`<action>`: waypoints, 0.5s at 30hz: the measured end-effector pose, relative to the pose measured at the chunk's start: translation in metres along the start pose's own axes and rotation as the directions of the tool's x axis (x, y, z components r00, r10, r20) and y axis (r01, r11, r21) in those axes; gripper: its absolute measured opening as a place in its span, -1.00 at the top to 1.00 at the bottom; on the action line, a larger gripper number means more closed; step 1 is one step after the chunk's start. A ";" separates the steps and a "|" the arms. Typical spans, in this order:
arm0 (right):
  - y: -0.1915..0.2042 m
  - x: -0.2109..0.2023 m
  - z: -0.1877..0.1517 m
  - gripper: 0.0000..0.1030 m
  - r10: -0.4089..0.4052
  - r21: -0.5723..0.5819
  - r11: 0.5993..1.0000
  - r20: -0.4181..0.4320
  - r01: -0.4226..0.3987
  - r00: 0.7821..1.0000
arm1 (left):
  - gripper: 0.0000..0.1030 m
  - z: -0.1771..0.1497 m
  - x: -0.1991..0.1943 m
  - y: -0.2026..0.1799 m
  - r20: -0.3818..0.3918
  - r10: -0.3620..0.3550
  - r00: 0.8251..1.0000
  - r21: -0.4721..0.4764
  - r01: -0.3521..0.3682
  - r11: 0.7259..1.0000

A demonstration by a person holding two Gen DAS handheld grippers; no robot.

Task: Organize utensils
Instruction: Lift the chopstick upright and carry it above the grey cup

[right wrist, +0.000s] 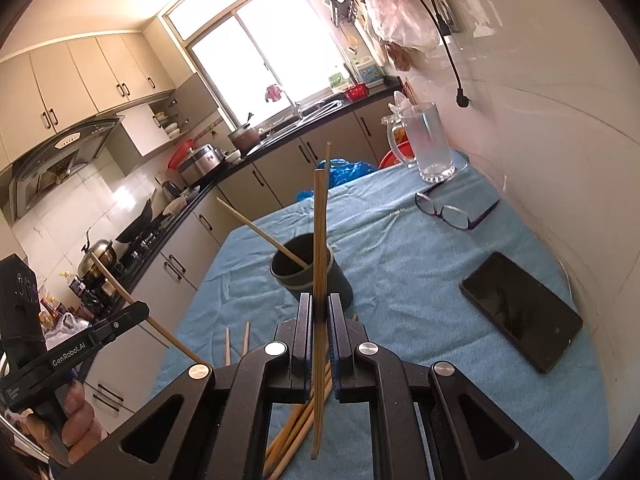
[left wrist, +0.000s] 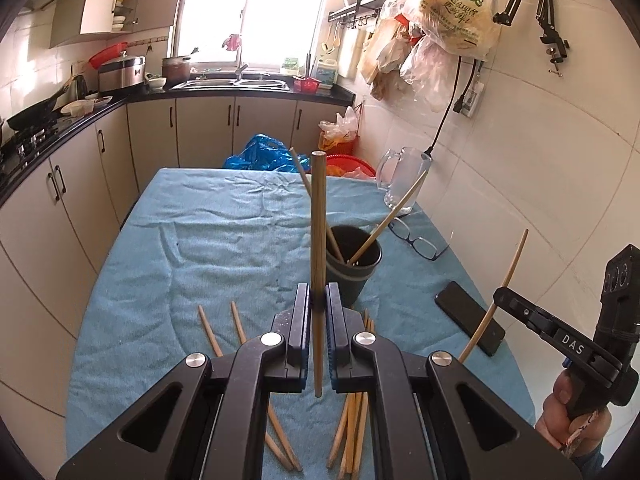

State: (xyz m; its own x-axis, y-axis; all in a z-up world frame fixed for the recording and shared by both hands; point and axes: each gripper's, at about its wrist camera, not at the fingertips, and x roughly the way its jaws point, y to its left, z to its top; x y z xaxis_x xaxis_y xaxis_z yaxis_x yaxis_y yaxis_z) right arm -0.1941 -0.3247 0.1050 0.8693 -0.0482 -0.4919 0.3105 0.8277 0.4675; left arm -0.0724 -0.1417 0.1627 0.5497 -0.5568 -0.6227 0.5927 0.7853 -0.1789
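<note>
A dark round cup stands on the blue cloth and holds two chopsticks leaning apart; it also shows in the right wrist view. My left gripper is shut on one wooden chopstick, held upright just in front of the cup. My right gripper is shut on another chopstick, also upright before the cup. The right gripper appears at the right edge of the left wrist view, the left gripper at the left edge of the right wrist view. Several loose chopsticks lie on the cloth beneath the grippers.
A black phone, glasses and a clear glass jug sit along the wall side of the blue-clothed table. Kitchen counters and cabinets run along the left and far side. Plastic bags hang on the wall.
</note>
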 end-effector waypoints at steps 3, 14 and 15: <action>0.002 0.000 0.009 0.86 -0.001 -0.001 1.000 0.014 0.001 1.000 | 0.87 0.010 0.002 -0.001 0.001 0.003 1.000 -0.001 -0.003 1.000; 0.008 0.009 0.052 0.86 -0.005 0.023 1.000 0.063 0.004 0.998 | 0.87 0.064 0.003 -0.006 0.055 0.011 0.998 -0.001 -0.011 1.000; 0.009 0.009 0.057 0.85 -0.007 0.026 1.000 0.071 0.005 0.997 | 0.87 0.069 0.003 -0.007 0.063 0.011 0.998 0.001 -0.011 1.000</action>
State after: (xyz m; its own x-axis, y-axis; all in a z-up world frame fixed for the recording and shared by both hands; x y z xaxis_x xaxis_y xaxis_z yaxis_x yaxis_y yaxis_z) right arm -0.1614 -0.3499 0.1461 0.8921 -0.0937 -0.4419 0.3251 0.8124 0.4841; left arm -0.0346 -0.1672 0.2147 0.5922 -0.5642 -0.5754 0.5872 0.7911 -0.1713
